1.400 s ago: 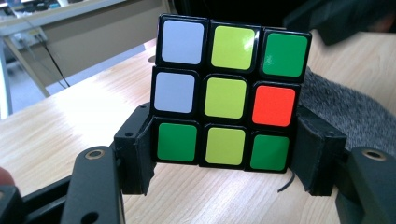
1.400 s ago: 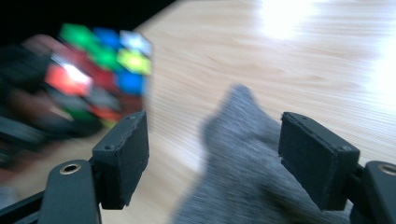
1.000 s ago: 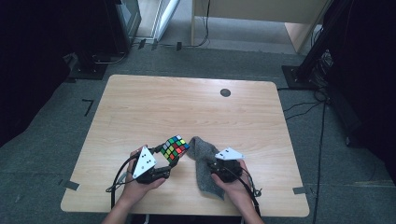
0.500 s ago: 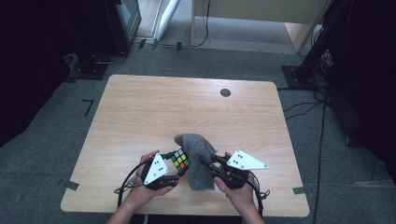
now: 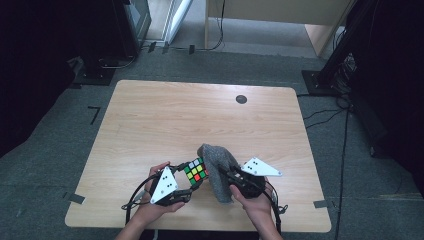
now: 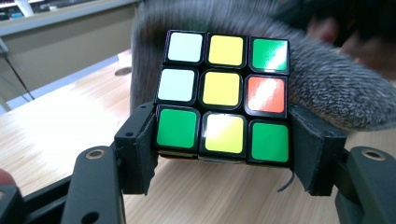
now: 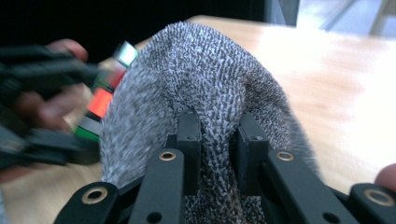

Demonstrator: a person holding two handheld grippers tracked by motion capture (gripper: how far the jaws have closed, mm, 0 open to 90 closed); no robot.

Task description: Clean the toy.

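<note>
Together, left claw [image 6: 224,154] clamps cube [image 6: 223,95]; right claw [image 7: 217,140] pinches grey cloth [image 7: 205,74].

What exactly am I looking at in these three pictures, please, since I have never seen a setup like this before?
There is no robot here: a person sits at a wooden table and holds a hand tool with two black jaws in each hand. One picture comes from a fixed camera above the table, looking down. The other two come from small cameras riding on the tools, looking along their jaws.

The left gripper is clamped on a colourful puzzle cube, gripping its bottom row from both sides. The right gripper pinches a fold of a grey knitted cloth, which bulges up above its jaws. In the high view, cube and cloth are held close together near the person's edge of the table; the cloth looks pressed against the cube.
</note>
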